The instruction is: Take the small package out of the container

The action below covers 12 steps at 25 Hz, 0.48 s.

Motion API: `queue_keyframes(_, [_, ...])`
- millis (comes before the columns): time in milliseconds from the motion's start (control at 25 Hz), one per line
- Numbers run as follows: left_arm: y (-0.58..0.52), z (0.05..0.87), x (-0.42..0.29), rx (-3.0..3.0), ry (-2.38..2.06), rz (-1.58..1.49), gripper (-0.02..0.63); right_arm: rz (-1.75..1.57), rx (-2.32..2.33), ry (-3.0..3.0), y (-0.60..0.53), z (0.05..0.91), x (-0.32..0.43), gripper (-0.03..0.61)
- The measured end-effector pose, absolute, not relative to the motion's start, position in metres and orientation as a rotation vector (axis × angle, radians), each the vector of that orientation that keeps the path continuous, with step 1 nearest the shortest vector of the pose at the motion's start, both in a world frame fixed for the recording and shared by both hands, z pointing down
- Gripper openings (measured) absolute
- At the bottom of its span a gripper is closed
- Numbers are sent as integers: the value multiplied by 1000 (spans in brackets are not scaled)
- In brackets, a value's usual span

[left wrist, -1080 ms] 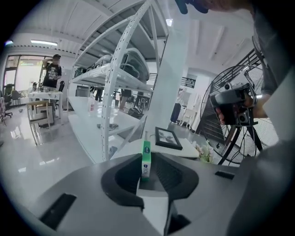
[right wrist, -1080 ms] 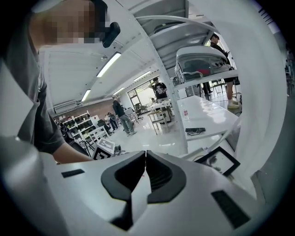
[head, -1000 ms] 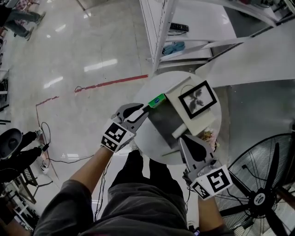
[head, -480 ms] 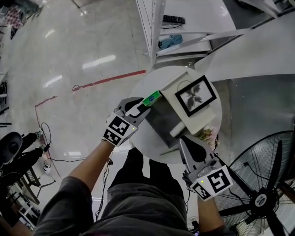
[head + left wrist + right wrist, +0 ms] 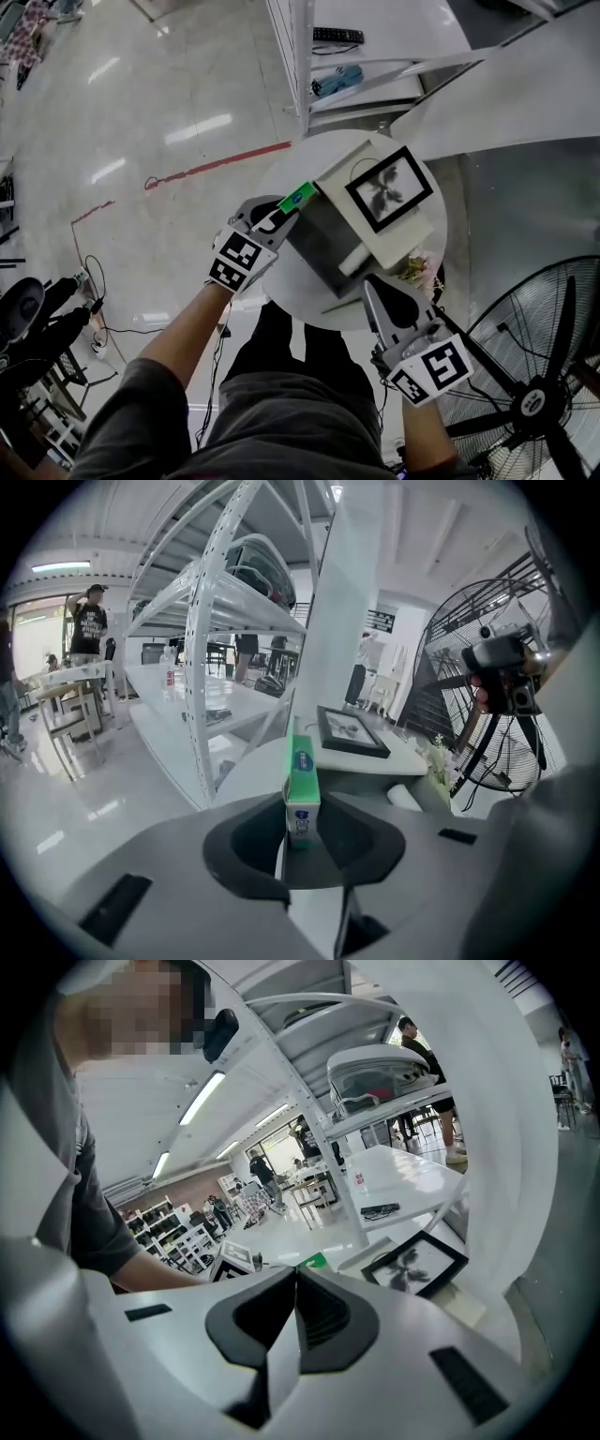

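Left gripper (image 5: 270,218): jaws are closing, part-way in, with the small green-and-white cardboard package (image 5: 298,198) between them. In the left gripper view both pads sit against its sides, so it's gripped. The box stands on end in the jaws, narrow face toward the camera.

Package position: up at the left corner of the white box container with the grey inside (image 5: 323,246), just beside its edge and above the rim of the round white table (image 5: 281,281). From the head view it looks clear of the grey interior. I can't tell whether it touches the container wall.

Right gripper (image 5: 373,287): jaws fully together, nothing in them. It hangs at the near edge of the table, just short of the container and well apart from the package.

A black-framed picture (image 5: 389,187) lies flat on the container's white top. A black floor fan (image 5: 534,375) stands to my right.
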State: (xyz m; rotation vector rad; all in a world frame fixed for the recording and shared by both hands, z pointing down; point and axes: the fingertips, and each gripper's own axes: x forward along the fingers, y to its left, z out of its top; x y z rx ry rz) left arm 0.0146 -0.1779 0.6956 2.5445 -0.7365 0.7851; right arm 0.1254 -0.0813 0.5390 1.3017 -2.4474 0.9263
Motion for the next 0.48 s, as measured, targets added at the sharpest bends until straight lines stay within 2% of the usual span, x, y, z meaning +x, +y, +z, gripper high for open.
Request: queue_keyframes(480, [-174, 651, 12, 2573, -744, 674, 103, 906, 1335, -2475, -77, 524, 121, 23])
